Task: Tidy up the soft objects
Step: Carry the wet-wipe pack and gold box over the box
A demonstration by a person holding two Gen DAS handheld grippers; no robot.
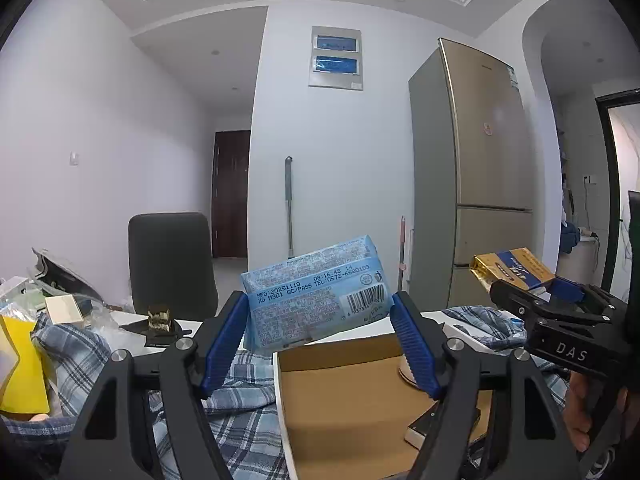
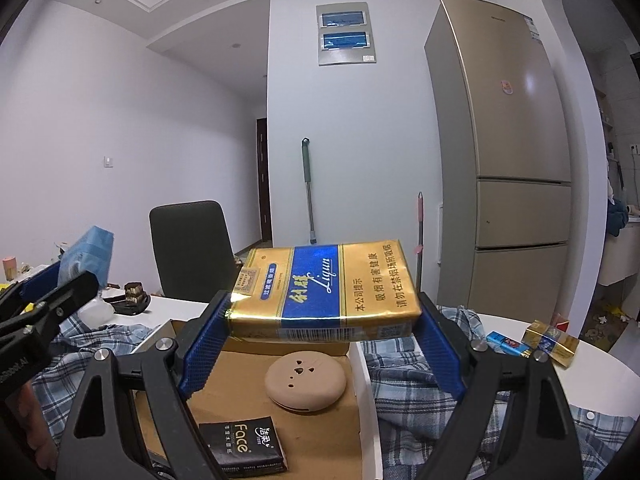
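My left gripper [image 1: 320,332] is shut on a light blue tissue pack [image 1: 316,292] and holds it tilted above the back edge of an open cardboard box [image 1: 344,400]. My right gripper [image 2: 324,332] is shut on a gold and blue soft cigarette pack [image 2: 324,292], held above the same box [image 2: 240,400]. In the box lie a round beige case [image 2: 306,380] and a black "Face" tissue pack [image 2: 244,448]. The right gripper with its pack [image 1: 516,268] shows at the right of the left wrist view. The left gripper's blue pack [image 2: 90,256] shows at the left of the right wrist view.
A blue plaid shirt [image 2: 440,384] lies under and around the box on the white table [image 2: 592,364]. A second gold pack [image 2: 552,340] and a blue lighter [image 2: 504,340] lie at the right. Bags and a yellow item [image 1: 20,368] crowd the left. A dark chair [image 2: 192,248] stands behind.
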